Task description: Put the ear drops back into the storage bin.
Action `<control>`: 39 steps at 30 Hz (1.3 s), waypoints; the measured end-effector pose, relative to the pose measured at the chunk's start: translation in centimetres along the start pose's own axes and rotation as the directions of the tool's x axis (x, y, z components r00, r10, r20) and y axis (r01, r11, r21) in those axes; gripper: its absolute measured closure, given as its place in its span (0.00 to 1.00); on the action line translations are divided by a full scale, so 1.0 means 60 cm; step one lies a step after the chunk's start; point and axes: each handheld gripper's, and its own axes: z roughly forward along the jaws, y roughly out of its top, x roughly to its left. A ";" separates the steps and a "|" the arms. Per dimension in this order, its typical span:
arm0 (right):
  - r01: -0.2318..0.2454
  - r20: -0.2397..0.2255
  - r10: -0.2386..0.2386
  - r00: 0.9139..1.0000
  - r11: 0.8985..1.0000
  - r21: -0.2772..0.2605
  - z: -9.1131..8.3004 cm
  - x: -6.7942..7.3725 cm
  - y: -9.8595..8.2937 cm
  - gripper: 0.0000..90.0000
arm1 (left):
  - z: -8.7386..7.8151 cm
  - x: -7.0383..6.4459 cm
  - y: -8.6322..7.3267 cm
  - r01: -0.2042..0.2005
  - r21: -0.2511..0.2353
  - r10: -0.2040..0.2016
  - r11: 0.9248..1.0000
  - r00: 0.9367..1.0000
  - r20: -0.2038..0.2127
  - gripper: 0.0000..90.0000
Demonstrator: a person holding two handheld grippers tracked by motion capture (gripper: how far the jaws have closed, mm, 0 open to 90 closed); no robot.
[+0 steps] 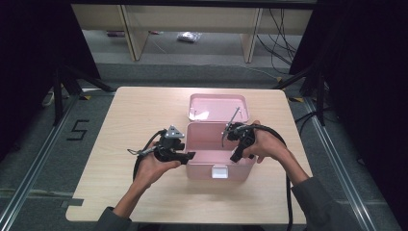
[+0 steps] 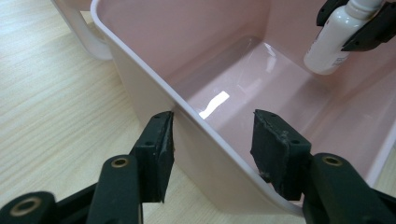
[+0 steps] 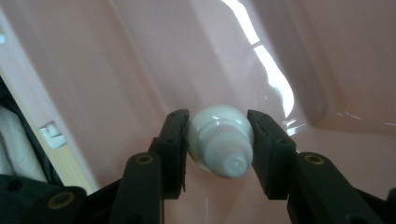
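Left gripper (image 2: 212,144) straddles the near wall of the pink plastic box (image 2: 140,79), jaws apart, one outside, one inside. Farther in, the right gripper (image 3: 218,140) is clamped on the neck of a small white bottle (image 3: 219,140), hanging inside the box above its floor. Its long axis runs steeply, base down, cap toward the gripper. Print on the bottle's label is too small to read. Beyond, the open lid (image 1: 218,107) lies back on the wooden table (image 1: 139,110).

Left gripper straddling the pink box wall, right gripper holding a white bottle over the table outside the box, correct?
Not quite. The right gripper holds the white bottle inside the pink box, above its floor, as the left gripper view shows. The left gripper does straddle the box wall, jaws apart.
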 end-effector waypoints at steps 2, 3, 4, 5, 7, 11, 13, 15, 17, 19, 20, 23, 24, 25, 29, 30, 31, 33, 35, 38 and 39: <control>0.020 0.001 -0.020 1.000 1.000 -0.013 0.003 -0.004 0.001 0.67 | 0.000 0.000 0.000 0.003 -0.001 -0.003 1.000 1.000 -0.001 0.54; 0.043 0.006 -0.043 0.999 0.999 -0.013 0.003 -0.007 0.001 0.67 | 0.000 0.000 0.000 0.003 -0.001 -0.003 1.000 1.000 0.000 0.54; 0.023 0.012 -0.023 1.000 1.000 -0.008 0.004 -0.004 0.001 0.67 | 0.000 0.000 0.000 0.003 -0.001 -0.003 1.000 1.000 0.000 0.54; 0.003 0.003 -0.003 1.000 1.000 -0.008 0.005 -0.002 0.001 0.67 | 0.000 0.000 0.000 0.000 0.000 0.000 1.000 1.000 -0.001 0.54; 0.026 0.007 -0.026 1.000 1.000 -0.009 0.010 -0.004 0.001 0.67 | 0.000 0.000 0.000 -0.001 0.001 0.001 1.000 1.000 -0.002 0.54; 0.023 -0.006 -0.023 1.000 1.000 -0.010 0.020 -0.005 0.002 0.67 | -0.001 0.001 -0.001 -0.002 0.002 0.001 1.000 1.000 0.008 0.54; 0.043 -0.001 -0.043 0.999 0.999 -0.004 0.024 -0.005 0.003 0.67 | 0.000 0.001 -0.001 0.002 -0.003 -0.002 1.000 1.000 0.003 0.54; 0.036 -0.004 -0.036 0.999 0.999 0.002 0.026 -0.004 0.004 0.67 | 0.000 0.000 -0.001 0.004 -0.003 -0.004 1.000 1.000 0.003 0.54; 0.036 0.002 -0.036 0.999 0.999 0.001 0.026 -0.004 0.005 0.67 | 0.000 0.001 -0.001 0.001 -0.002 -0.001 1.000 1.000 0.003 0.54; 0.023 -0.005 -0.023 1.000 1.000 0.005 0.026 -0.002 0.006 0.67 | -0.001 0.002 -0.001 -0.002 0.001 0.002 1.000 1.000 0.010 0.54; 0.037 0.000 -0.037 0.999 0.999 0.004 0.028 -0.004 0.006 0.67 | 0.000 0.001 -0.001 0.001 -0.001 -0.001 1.000 1.000 0.010 0.53; 0.030 -0.007 -0.030 1.000 1.000 0.001 0.031 -0.004 0.004 0.67 | 0.000 0.001 -0.001 0.001 -0.001 -0.001 1.000 1.000 0.011 0.53; 0.021 -0.005 -0.021 1.000 1.000 0.003 0.032 -0.004 0.004 0.67 | 0.000 0.001 -0.001 0.001 -0.001 -0.001 1.000 1.000 0.010 0.53; 0.014 -0.008 -0.014 1.000 1.000 0.003 0.033 -0.002 0.004 0.67 | 0.000 0.001 -0.001 0.000 0.000 0.000 1.000 1.000 0.009 0.53; 0.038 -0.011 -0.038 0.999 0.999 0.010 0.044 -0.007 0.001 0.67 | 0.000 0.001 -0.001 0.000 0.000 0.000 1.000 1.000 0.010 0.53; 0.031 -0.017 -0.031 0.999 0.999 0.011 0.045 -0.006 0.001 0.67 | 0.000 0.001 -0.001 -0.001 0.001 0.001 1.000 1.000 0.010 0.53; 0.017 -0.016 -0.017 1.000 1.000 0.020 0.045 -0.005 0.002 0.67 | 0.000 0.001 -0.001 0.000 0.001 0.000 1.000 1.000 0.009 0.53; 0.008 -0.018 -0.007 1.000 0.999 0.034 0.047 -0.003 0.002 0.67 | 0.000 0.001 -0.001 0.000 0.001 0.000 1.000 1.000 0.008 0.53; 0.001 -0.022 0.000 1.000 1.000 0.028 0.051 -0.003 0.001 0.67 | 0.000 0.001 -0.001 0.000 0.001 0.000 1.000 1.000 0.009 0.53; -0.013 -0.027 0.014 1.000 0.999 0.037 0.053 -0.002 0.002 0.67 | 0.000 0.001 -0.001 -0.002 0.003 0.002 1.000 1.000 0.006 0.54; -0.010 -0.027 0.010 1.000 0.999 0.036 0.054 -0.002 0.002 0.67 | 0.000 0.000 -0.001 0.004 -0.002 -0.004 1.000 1.000 0.002 0.54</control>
